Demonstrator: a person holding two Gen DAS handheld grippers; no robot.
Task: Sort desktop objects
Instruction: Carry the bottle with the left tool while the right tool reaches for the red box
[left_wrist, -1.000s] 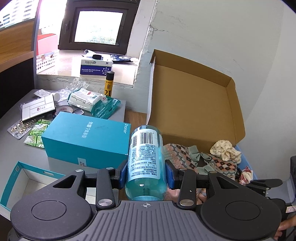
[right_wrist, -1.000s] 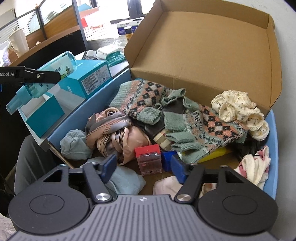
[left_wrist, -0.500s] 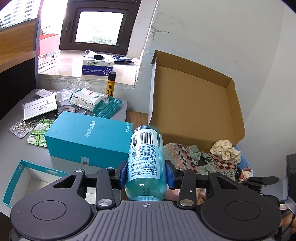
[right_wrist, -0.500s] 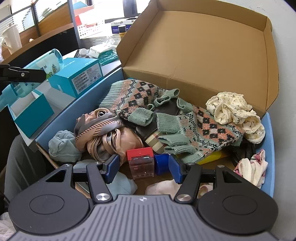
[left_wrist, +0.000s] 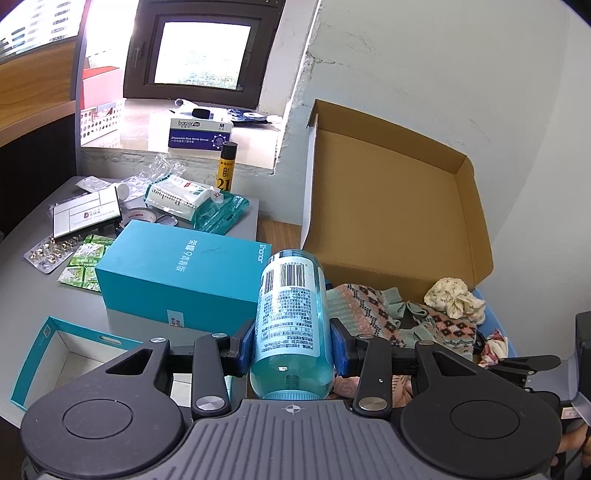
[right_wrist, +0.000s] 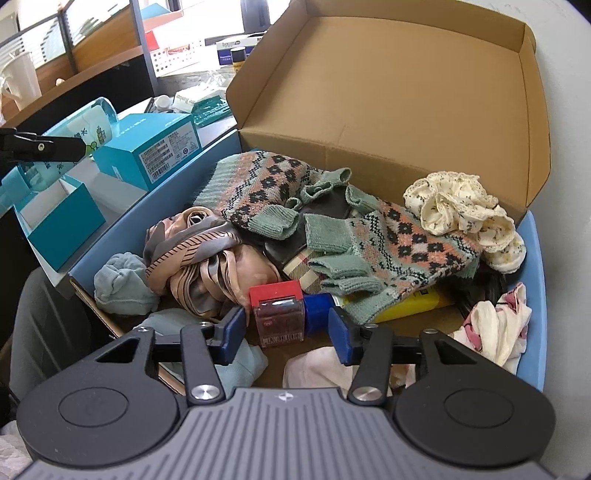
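My left gripper (left_wrist: 291, 341) is shut on a clear blue bottle (left_wrist: 291, 325) with a barcode label, held lying along the fingers above the desk edge. The same bottle (right_wrist: 86, 127) shows at the left of the right wrist view. My right gripper (right_wrist: 286, 326) is open over the front of an open cardboard box (right_wrist: 388, 92). A small red-topped clear case (right_wrist: 277, 312) and a blue item (right_wrist: 319, 312) sit between its fingers, untouched as far as I can see. Patterned knit gloves (right_wrist: 332, 229), a striped scarf (right_wrist: 207, 254) and a cream scrunchie (right_wrist: 458, 206) fill the box.
A teal phone box (left_wrist: 177, 273) and its open lid tray (left_wrist: 85, 354) sit on the grey desk (left_wrist: 22, 291) left of the cardboard box. Pill blisters (left_wrist: 50, 249), green packets (left_wrist: 85, 262), wipes (left_wrist: 181, 195) and a yellow tube (left_wrist: 225, 168) lie behind. The white wall is close on the right.
The right gripper has dropped and moved forward, so the red-topped case now sits between its fingers. The left gripper has drifted slightly with the bottle still in it.
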